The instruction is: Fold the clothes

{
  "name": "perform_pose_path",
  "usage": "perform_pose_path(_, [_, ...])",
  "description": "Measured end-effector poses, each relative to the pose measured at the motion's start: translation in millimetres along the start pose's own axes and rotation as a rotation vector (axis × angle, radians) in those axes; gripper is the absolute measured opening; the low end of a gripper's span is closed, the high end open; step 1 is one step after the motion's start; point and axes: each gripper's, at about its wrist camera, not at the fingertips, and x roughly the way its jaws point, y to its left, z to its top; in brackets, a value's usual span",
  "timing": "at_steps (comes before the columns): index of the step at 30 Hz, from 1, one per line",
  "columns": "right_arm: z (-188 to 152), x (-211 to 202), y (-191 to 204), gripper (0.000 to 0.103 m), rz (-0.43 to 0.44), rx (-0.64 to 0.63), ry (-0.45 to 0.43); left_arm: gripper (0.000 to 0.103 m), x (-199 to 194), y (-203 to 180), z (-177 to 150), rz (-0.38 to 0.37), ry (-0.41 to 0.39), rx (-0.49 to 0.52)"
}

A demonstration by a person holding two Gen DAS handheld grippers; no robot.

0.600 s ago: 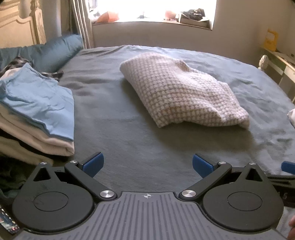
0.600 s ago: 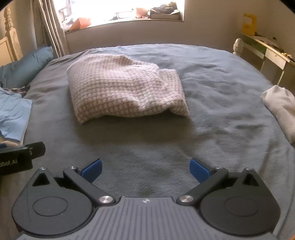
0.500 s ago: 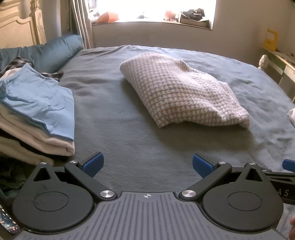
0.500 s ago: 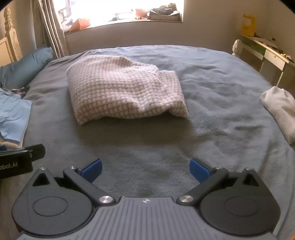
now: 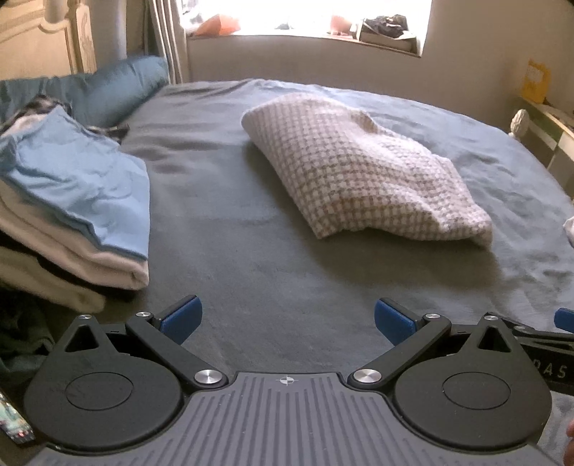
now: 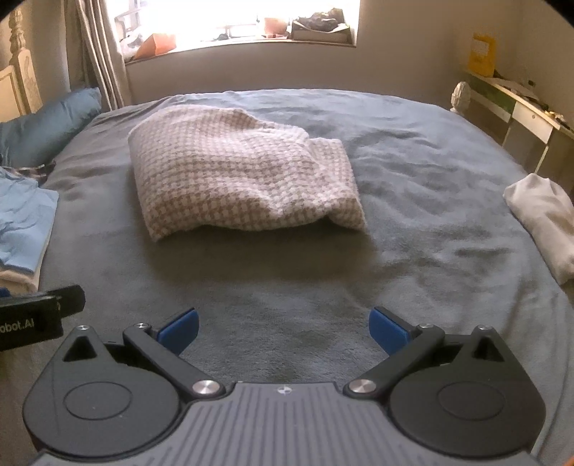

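A folded checked knit sweater (image 5: 362, 168) in cream and beige lies near the middle of the bed, on the grey-blue blanket (image 5: 272, 272), well ahead of both grippers. Its right end is bunched and lumpy where the fabric doubles over.

The left gripper (image 5: 285, 319) hangs above bare blanket with its jaws spread as wide as they go and nothing between the blue pads (image 5: 181, 317). The right gripper (image 6: 283, 328) is the same: jaws fully apart, empty, tilted down toward the blanket in front of the sweater (each tool's edge shows at the side of the other's view, so they sit close side by side).

To the left, a stack of folded clothes (image 5: 71, 215) rests at the bed's edge, a light blue garment (image 5: 82, 179) on top and cream layers under it. A blue pillow (image 5: 118, 86) lies beyond the stack by the headboard. At the right edge of the bed lies a white garment (image 6: 545, 218), loosely bundled. A bright window (image 6: 244, 18) with a cluttered sill stands behind the bed.
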Motion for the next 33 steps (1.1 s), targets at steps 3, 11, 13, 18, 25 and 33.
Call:
perform_pose_path(3, [-0.8,0.2,3.3,0.103,-0.01,-0.002,0.0,0.103,1.5,-0.7,-0.5,0.005,0.005,0.0])
perform_pose_path(11, [-0.1,4.7,3.0,0.103,-0.031,0.005,-0.002,0.103,5.1,-3.6,-3.3,0.002,0.011,0.009])
perform_pose_path(13, [-0.3,4.6,3.4,0.103,-0.032,0.004,-0.002,0.103,5.3,-4.7,-4.2,0.003,0.008,0.012])
perform_pose_path(18, [-0.6,4.4,4.7,0.103,-0.035,0.001,-0.003,0.103,7.3,-4.3,-5.1,0.003,0.021,0.004])
perform_pose_path(25, [-1.1,4.1,6.5,0.103,-0.04,-0.003,-0.005,0.103,7.4,-3.1,-5.9,-0.003,0.027,0.0])
perform_pose_path(33, [-0.8,4.4,6.6,0.103,-0.041,0.005,-0.003,0.103,7.5,-4.1,-5.7,-0.007,0.032,-0.001])
